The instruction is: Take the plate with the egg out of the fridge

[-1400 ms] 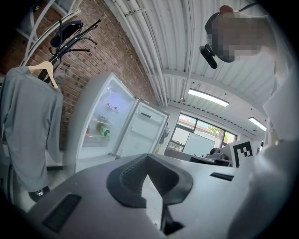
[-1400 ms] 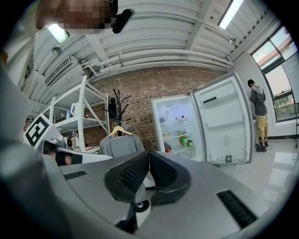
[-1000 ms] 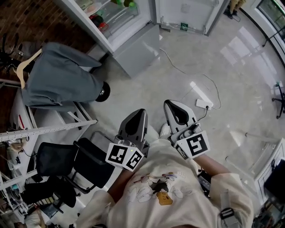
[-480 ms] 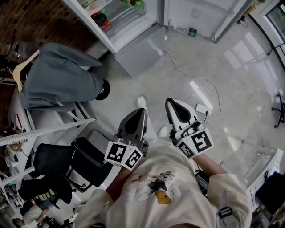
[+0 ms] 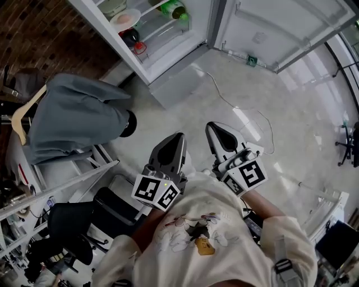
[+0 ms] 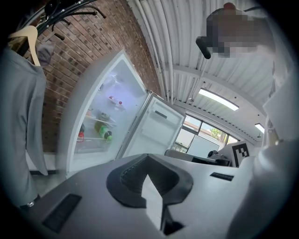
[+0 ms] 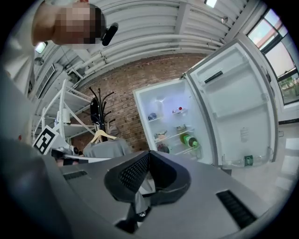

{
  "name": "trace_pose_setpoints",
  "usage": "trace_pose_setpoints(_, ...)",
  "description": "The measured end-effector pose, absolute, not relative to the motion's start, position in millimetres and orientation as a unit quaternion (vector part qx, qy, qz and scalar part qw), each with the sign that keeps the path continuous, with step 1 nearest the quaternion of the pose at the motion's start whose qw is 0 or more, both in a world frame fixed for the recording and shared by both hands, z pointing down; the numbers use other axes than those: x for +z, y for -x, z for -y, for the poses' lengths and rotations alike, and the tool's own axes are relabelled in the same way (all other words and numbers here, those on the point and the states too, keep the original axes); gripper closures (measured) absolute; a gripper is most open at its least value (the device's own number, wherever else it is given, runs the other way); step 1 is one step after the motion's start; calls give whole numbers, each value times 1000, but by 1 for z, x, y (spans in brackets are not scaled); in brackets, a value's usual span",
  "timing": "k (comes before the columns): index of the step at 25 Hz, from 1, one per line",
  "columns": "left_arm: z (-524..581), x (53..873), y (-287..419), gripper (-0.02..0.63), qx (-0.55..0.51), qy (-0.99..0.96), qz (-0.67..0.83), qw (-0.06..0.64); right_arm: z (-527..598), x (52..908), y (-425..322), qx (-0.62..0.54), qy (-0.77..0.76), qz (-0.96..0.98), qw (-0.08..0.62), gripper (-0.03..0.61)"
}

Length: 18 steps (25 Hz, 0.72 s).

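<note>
The fridge point(image 5: 168, 50) stands open ahead, across the floor. On a shelf inside lies a pale plate point(image 5: 125, 18) with a small pinkish thing on it; the same plate point(image 7: 161, 134) shows small in the right gripper view. A green bottle point(image 5: 175, 8) lies on a shelf beside it. My left gripper point(image 5: 178, 138) and right gripper point(image 5: 212, 128) are held side by side near the person's chest, far from the fridge. Both point toward it, shut and with nothing in them. In their own views the left gripper point(image 6: 148, 158) and right gripper point(image 7: 148, 155) have their jaws pressed together.
The fridge door point(image 5: 280, 28) swings wide open to the right. A grey garment on a hanger point(image 5: 76, 112) hangs on a rack at left, with black chairs point(image 5: 70, 216) below. A cable and power strip point(image 5: 247, 120) lie on the glossy floor ahead.
The person has stepped toward the fridge, so more of its shelves and the plate show at the top. Both grippers stay shut, held in the same pose.
</note>
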<state>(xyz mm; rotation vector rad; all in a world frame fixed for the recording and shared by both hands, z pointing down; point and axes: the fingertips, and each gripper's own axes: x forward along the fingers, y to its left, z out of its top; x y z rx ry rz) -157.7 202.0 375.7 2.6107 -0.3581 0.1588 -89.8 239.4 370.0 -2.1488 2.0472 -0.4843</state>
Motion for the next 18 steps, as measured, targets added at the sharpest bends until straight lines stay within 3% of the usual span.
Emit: trace_pose_setpoints(18, -41, 370, 146, 620, 44, -963, 111, 243, -78, 356, 71, -128, 726, -673, 50, 571)
